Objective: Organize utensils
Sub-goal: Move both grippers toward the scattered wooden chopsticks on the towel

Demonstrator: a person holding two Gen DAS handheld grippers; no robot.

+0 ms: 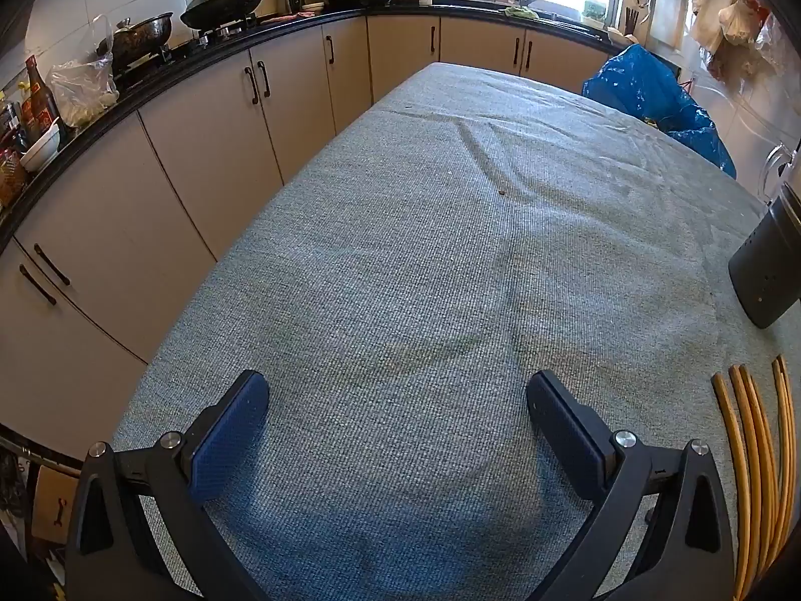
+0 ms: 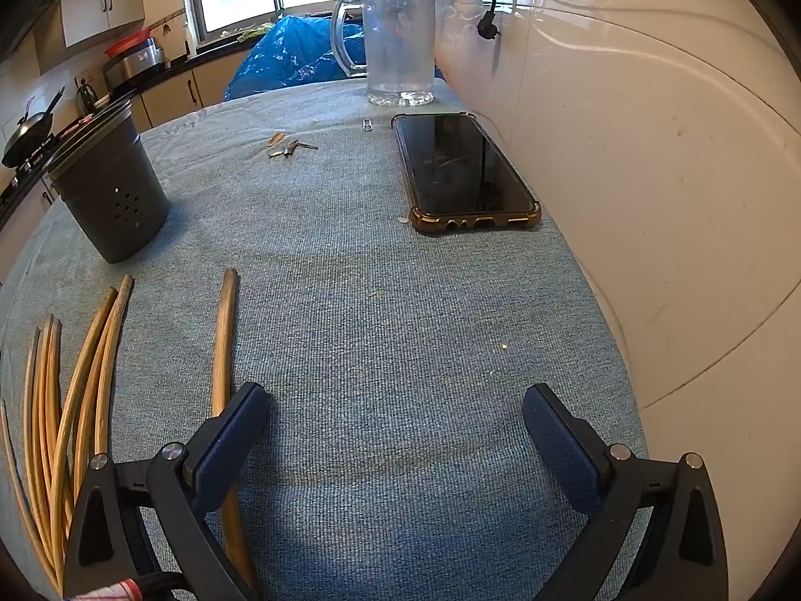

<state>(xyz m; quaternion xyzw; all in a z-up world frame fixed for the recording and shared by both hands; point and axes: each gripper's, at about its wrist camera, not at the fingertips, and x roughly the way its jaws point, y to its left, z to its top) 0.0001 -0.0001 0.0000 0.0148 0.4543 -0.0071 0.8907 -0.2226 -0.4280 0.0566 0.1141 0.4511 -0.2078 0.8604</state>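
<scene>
Two tools hang over one wide tabletop (image 2: 380,330) covered in grey-blue ribbed cloth. A blue plastic bag (image 2: 295,57) bulges at its far edge, with a clear handled mug (image 2: 398,45) standing to the right of it by the white wall. A dark grey perforated utensil holder (image 2: 112,190) stands upright on the cloth toward the left, and a black phone (image 2: 463,170) in an amber case lies flat near the wall, well apart from it. The bamboo chopsticks (image 2: 75,375) lie loose in a fan near the holder's base, outside it; one chopstick (image 2: 223,340) lies apart and runs under the left finger of the right tool (image 2: 395,425). That tool is spread wide with nothing between its blue pads. The left tool (image 1: 398,410) is likewise spread wide and empty above bare cloth. A small bunch of keys (image 2: 290,147) lies far back.
</scene>
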